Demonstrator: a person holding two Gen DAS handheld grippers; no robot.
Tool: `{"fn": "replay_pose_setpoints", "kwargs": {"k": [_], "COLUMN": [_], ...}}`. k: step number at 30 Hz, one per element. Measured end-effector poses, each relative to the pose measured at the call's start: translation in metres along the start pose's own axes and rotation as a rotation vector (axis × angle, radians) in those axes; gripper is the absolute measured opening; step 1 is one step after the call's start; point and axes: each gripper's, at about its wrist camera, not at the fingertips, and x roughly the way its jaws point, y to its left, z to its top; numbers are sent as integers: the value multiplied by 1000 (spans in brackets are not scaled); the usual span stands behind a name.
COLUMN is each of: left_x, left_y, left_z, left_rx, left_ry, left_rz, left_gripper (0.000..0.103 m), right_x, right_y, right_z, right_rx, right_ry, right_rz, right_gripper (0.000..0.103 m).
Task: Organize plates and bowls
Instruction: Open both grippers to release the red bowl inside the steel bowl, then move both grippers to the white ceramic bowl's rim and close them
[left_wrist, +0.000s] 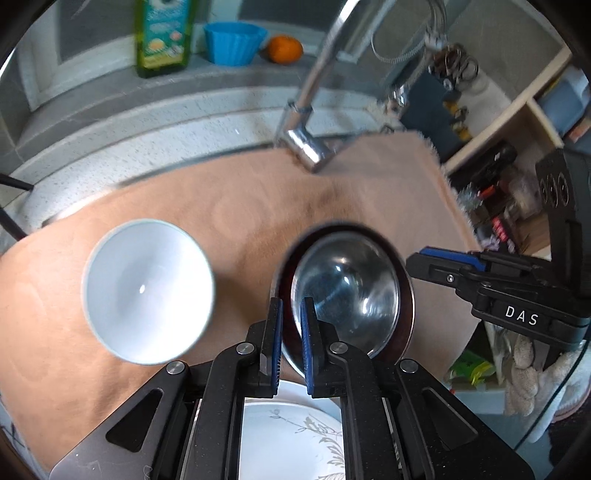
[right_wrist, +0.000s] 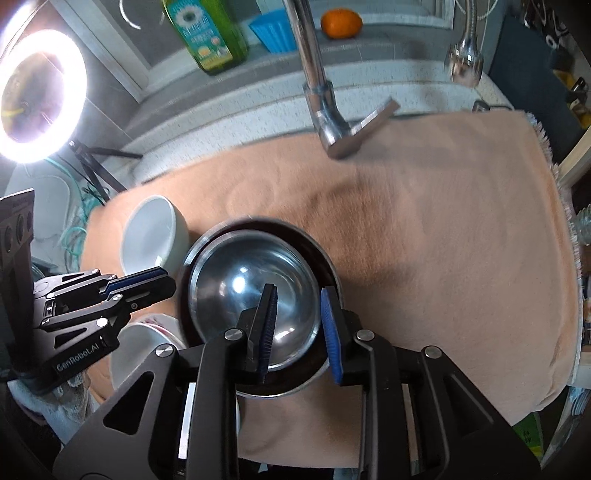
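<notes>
1. Steel bowl (right_wrist: 255, 295) sits nested in a dark bowl (right_wrist: 328, 266) on the towel (right_wrist: 443, 229).
2. Right hand-held gripper (right_wrist: 299, 328): fingers apart, straddling the steel bowl's near rim.
3. Left hand-held gripper (left_wrist: 291, 343): fingers narrowly apart at the rim, grasp uncertain.
4. White bowl (left_wrist: 147, 291) left of steel bowl.

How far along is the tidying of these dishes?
Done: the steel bowl sits nested in the dark bowl. In hand: the right hand-held gripper straddles their rim, jaws apart. Left: the white bowl and patterned plate lie separate.

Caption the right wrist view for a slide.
Right gripper straddles the steel bowl rim, nested in a dark bowl.
</notes>
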Motion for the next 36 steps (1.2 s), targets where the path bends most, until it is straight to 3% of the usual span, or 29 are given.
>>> {"fn": "replay_pose_setpoints", "kwargs": {"k": [5, 9, 17, 29, 36], "left_x": [-27, -40, -37, -22, -11], "left_y": [33, 66, 114, 142, 145], "left_z": [3, 3, -3, -9, -8], "left_rx": [-66, -134, -230, -290, -296], "left_ry": [-58, -82, -67, -31, -11], "left_rz": [15, 46, 79, 58, 56], "left_gripper": [9, 12, 15, 15, 15], "right_x": [-9, -3, 39, 89, 105], "right_y": [19, 40, 85, 121, 124], "right_z": [9, 15, 31, 44, 45], "right_rx": [-4, -20, -48, -83, -88], "right_ry": [-24, -23, 39, 106, 131], "right_rz": [65, 110, 149, 103, 87], "right_gripper": [26, 39, 39, 38, 31]}}
